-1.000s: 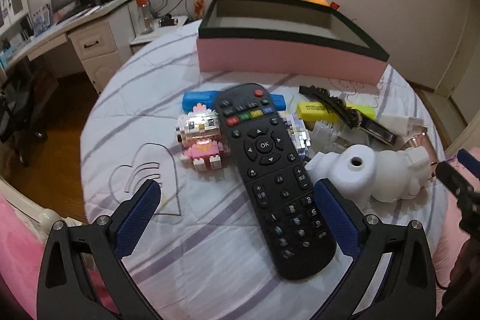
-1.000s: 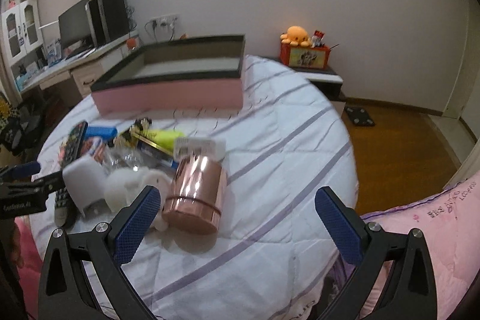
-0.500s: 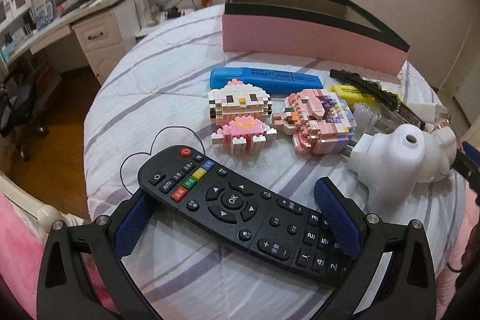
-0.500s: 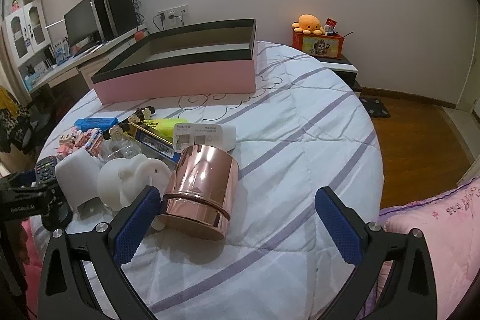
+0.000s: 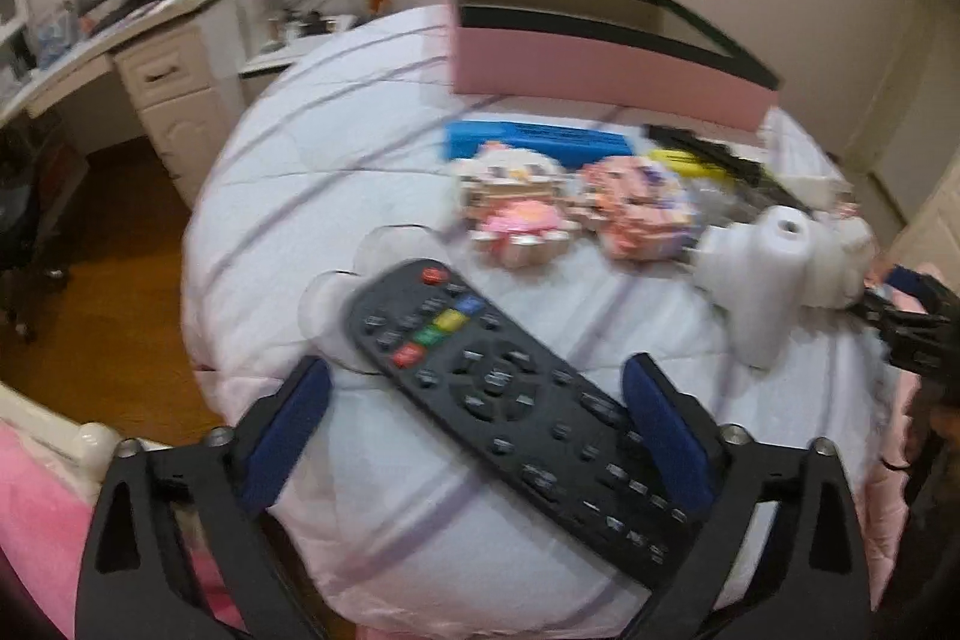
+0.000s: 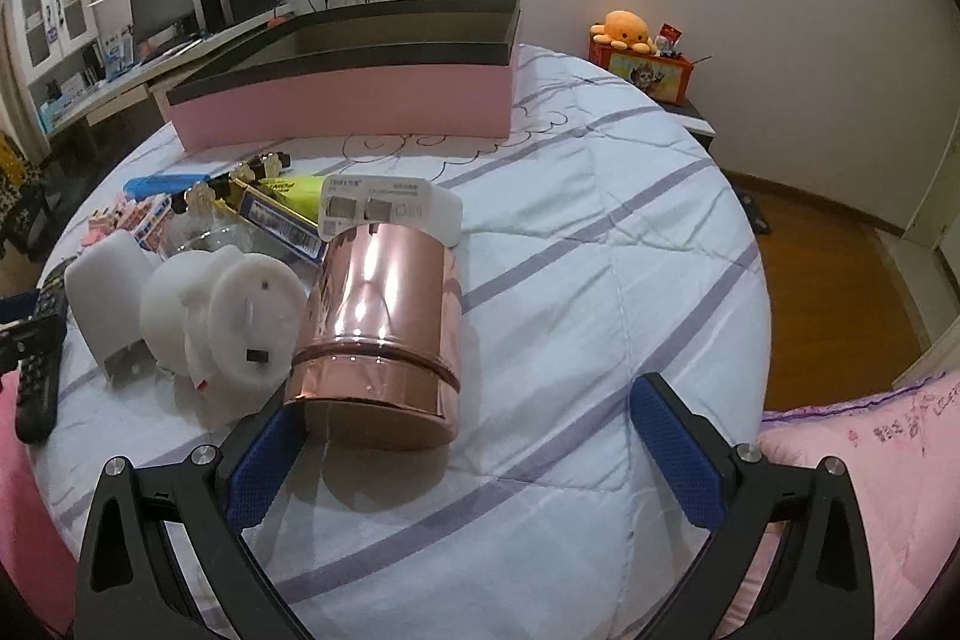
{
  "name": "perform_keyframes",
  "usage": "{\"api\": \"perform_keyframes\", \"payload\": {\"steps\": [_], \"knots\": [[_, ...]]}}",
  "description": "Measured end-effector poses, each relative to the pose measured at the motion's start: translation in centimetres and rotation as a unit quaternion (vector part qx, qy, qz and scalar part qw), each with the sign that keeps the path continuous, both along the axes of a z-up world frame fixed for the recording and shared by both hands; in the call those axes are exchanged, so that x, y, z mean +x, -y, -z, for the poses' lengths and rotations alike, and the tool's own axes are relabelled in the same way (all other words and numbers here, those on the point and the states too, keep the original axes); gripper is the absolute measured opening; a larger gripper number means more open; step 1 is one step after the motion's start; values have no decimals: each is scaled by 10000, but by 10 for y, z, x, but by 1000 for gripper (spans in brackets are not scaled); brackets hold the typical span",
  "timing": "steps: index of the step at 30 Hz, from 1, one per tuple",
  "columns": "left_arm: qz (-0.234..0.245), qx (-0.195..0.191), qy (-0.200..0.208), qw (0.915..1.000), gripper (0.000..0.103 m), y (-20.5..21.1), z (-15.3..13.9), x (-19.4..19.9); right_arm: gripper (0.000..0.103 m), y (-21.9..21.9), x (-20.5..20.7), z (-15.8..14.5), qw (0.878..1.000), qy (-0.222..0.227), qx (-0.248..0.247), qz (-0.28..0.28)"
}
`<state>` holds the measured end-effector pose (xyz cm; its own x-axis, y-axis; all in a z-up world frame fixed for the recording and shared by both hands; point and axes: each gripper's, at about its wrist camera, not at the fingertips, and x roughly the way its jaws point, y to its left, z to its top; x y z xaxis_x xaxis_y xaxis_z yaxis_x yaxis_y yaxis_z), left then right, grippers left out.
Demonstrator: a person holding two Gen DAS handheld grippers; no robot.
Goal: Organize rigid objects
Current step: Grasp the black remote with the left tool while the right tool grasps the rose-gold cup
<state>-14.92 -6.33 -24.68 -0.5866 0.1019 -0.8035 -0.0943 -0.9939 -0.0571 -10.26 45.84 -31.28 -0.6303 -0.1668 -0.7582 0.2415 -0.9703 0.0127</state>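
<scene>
Left tool [image 5: 474, 424] spread wide, black remote [image 5: 516, 400] lying slantwise between its fingers, unclamped. Right tool [image 6: 468, 430] released beside copper can [image 6: 378, 334]. Risk: oblique closing twists remote off bed edge.

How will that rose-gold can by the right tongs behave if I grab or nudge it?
The rose-gold can looks rigid, so the open right tongs should not deform it. Its mirror-smooth wall probably makes it slippery against the pads. It stands upright on a soft, wrinkled quilt, so a sideways nudge may tip it, and it would likely roll once down.
</scene>
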Motion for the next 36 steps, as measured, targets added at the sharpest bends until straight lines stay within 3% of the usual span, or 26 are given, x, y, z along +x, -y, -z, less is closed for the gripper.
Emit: {"api": "perform_keyframes", "payload": {"steps": [5,11,13,15,18,20,26,29,31,32,34,35,36], "knots": [[-392,-245,160,9988,99,1,6,3,103,-6,0,-5,9998,-117,-95,93],[258,-401,-111,9988,65,-22,2,16,103,-4,-5,0,9999,-53,-40,82],[447,-297,-166,9984,45,-26,-1,10,103,-4,-5,1,9999,-77,-27,82],[677,-260,-195,9972,40,-30,-2,3,103,-6,-5,2,9999,-78,-43,77],[1025,-541,-275,9929,37,-41,-4,-6,103,-9,-5,1,9999,-74,-131,46],[1134,-497,-269,9919,37,-40,-5,-11,103,-11,-4,0,9997,-73,-226,29],[619,-42,-214,9978,40,-23,-2,-12,103,-20,-6,-3,9977,-128,-661,-46],[467,267,-229,9983,59,-20,0,-5,103,-20,-9,-3,9974,-119,-711,-87],[498,511,-198,9973,79,-22,1,-2,97,-18,-11,-3,9973,-122,-710,-166],[495,532,-192,9972,81,-24,1,0,94,-17,-13,-4,9972,-123,-713,-206],[448,467,-260,9976,78,-27,2,3,90,-16,-15,-4,9970,-115,-718,-263],[428,397,-289,9979,76,-28,2,4,83,-16,-16,-3,9967,-101,-748,-300],[393,298,-330,9982,67,-28,2,6,78,-16,-17,-3,9967,-84,-749,-307]]}}
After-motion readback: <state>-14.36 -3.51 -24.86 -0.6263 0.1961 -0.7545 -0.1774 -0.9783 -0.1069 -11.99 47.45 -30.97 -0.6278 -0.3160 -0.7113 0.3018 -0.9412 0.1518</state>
